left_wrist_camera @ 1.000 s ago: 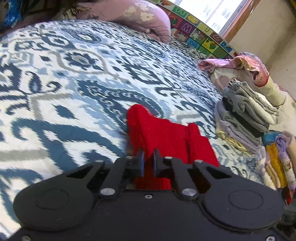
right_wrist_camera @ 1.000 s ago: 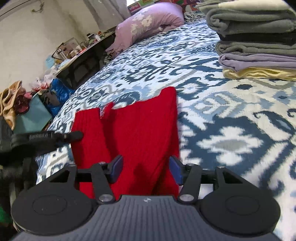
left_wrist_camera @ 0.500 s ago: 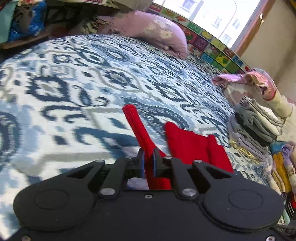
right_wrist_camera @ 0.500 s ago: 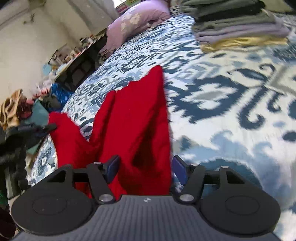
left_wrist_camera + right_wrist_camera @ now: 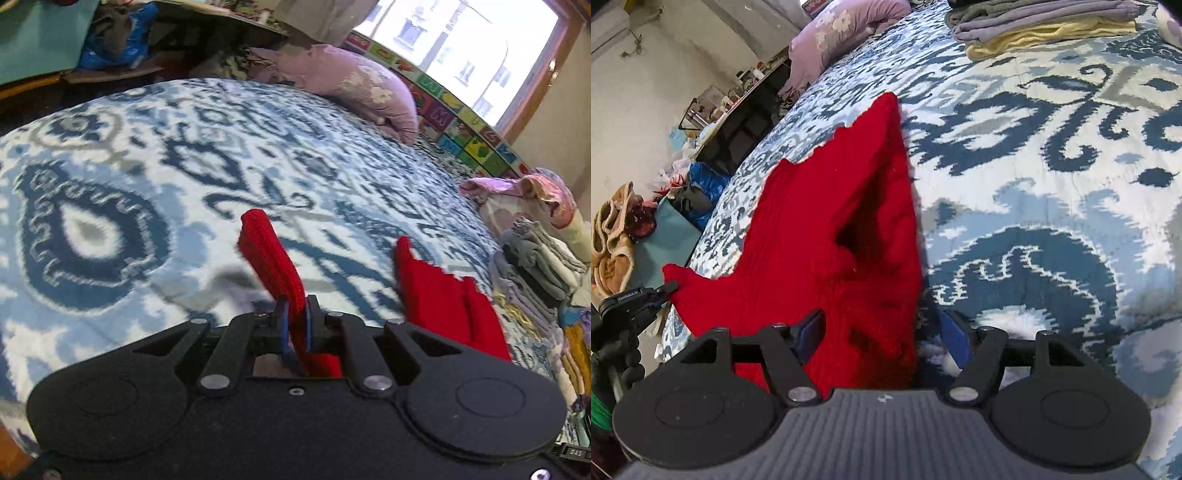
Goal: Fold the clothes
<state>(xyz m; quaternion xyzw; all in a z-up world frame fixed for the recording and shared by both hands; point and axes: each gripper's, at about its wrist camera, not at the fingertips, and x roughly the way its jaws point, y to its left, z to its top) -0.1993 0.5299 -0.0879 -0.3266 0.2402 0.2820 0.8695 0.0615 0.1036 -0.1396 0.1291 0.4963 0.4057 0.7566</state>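
A red knitted garment (image 5: pixel 827 236) lies on the blue and white patterned bedspread (image 5: pixel 147 206). My left gripper (image 5: pixel 294 318) is shut on one end of the red garment (image 5: pixel 271 258) and holds it lifted off the bed; the rest shows further right (image 5: pixel 443 306). In the right wrist view the left gripper's tip shows at the far left, at the garment's corner (image 5: pixel 679 275). My right gripper (image 5: pixel 882 338) is open, and the garment's near edge lies between its blue pads (image 5: pixel 809 330); whether it touches them I cannot tell.
A stack of folded clothes (image 5: pixel 535 269) stands at the right of the bed, also in the right wrist view (image 5: pixel 1045 22). A lilac pillow (image 5: pixel 354 88) lies at the head. Clutter and a dark table (image 5: pixel 738 118) stand beside the bed's left edge.
My left gripper has lifted its end of the red garment and pulled it to the left, stretching the cloth out. The right gripper has tilted down over the garment and stayed open.
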